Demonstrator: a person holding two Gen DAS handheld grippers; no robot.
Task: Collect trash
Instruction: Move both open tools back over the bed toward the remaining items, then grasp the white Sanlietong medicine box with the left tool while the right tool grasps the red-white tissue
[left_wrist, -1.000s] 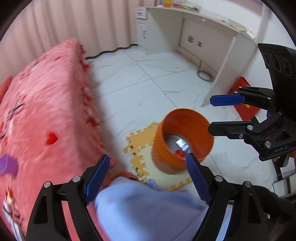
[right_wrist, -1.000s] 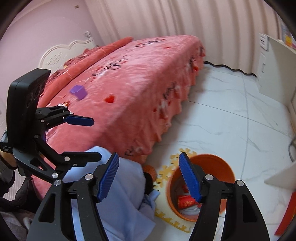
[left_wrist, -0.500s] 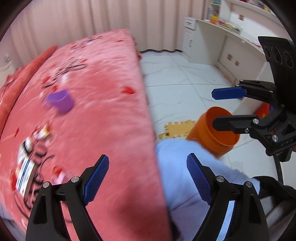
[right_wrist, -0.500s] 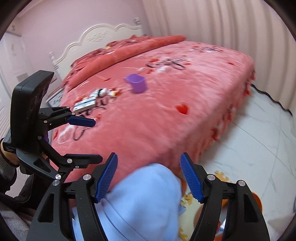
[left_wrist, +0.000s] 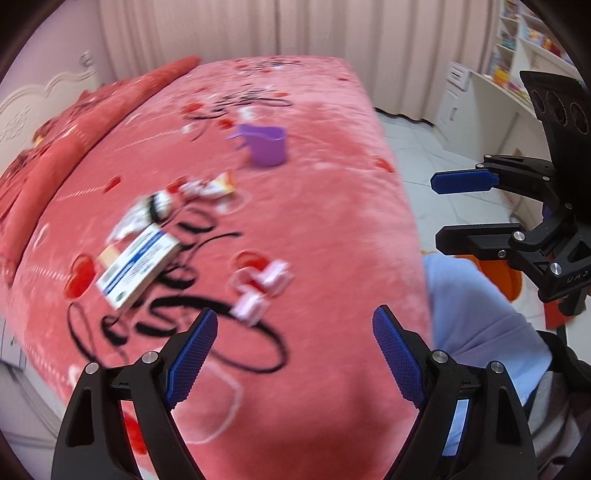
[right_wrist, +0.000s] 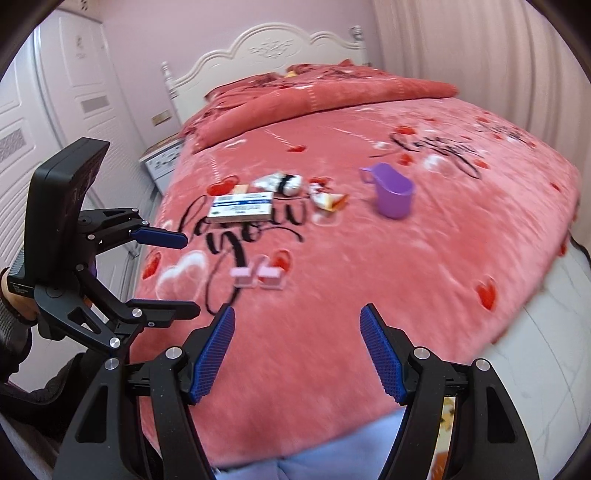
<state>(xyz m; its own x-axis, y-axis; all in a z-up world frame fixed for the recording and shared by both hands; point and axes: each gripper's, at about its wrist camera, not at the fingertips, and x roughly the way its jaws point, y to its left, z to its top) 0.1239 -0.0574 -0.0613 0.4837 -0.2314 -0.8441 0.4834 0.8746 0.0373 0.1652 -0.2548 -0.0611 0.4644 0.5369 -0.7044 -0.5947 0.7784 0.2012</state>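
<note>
Trash lies scattered on a bed (right_wrist: 369, 295) covered by a plush pink-red blanket printed with hearts and black script. Items noted: a flat rectangular white-and-blue carton (right_wrist: 242, 206) (left_wrist: 138, 266), crumpled white wrappers (right_wrist: 280, 183) just behind it, a torn orange-and-white wrapper (right_wrist: 328, 197) (left_wrist: 210, 188) beside them, and two small pale pink pieces (right_wrist: 258, 277) (left_wrist: 260, 291) nearer the foot of the bed. A purple plastic cup (right_wrist: 393, 195) (left_wrist: 266, 144) with a handle stands upright, apart from the litter.

The left hand-held gripper (left_wrist: 291, 362) hovers over the blanket with its blue ribbed pads wide apart, holding and touching nothing. The right hand-held gripper (right_wrist: 297, 354) is likewise parted, somewhat less widely, and empty.

The left wrist view alone shows an orange bin (left_wrist: 511, 280), mostly hidden behind the right gripper and a light blue trouser leg, plus a white desk (left_wrist: 491, 96) and shelves by the curtain. The right wrist view alone shows the carved white headboard (right_wrist: 273, 48), a nightstand (right_wrist: 162, 162) and a panelled door (right_wrist: 44, 110). Motion blur softens detail in both.
</note>
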